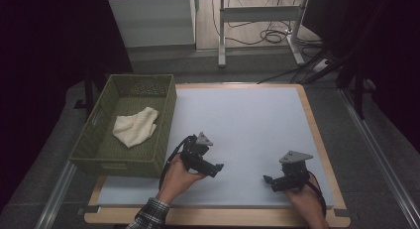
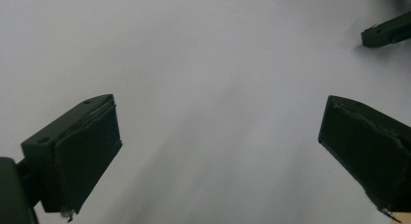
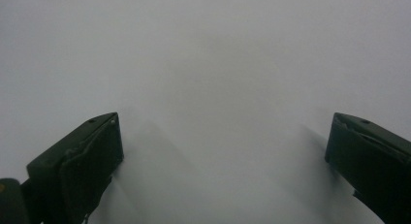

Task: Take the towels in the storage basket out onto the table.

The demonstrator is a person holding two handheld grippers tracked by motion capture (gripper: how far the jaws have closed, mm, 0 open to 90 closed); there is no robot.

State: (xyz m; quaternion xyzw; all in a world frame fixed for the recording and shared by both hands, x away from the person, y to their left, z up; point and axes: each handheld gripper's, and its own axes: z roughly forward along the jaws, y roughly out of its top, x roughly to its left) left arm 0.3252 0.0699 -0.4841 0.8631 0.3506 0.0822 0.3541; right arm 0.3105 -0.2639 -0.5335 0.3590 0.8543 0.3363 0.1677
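Wooden table [image 1: 322, 140] w/ pale grey mat [image 1: 247, 125] covering most of top. Green basket [image 1: 166, 120] sits at left edge, partly over mat, holding cream cloth [image 1: 136, 126].

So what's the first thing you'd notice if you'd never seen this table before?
Probably the green basket at the table's left edge, with a crumpled cream cloth lying inside it. Next, the two black claws low on the pale mat: the left claw just right of the basket, the right claw near the mat's right corner. Both are wide open with nothing between their jaws.
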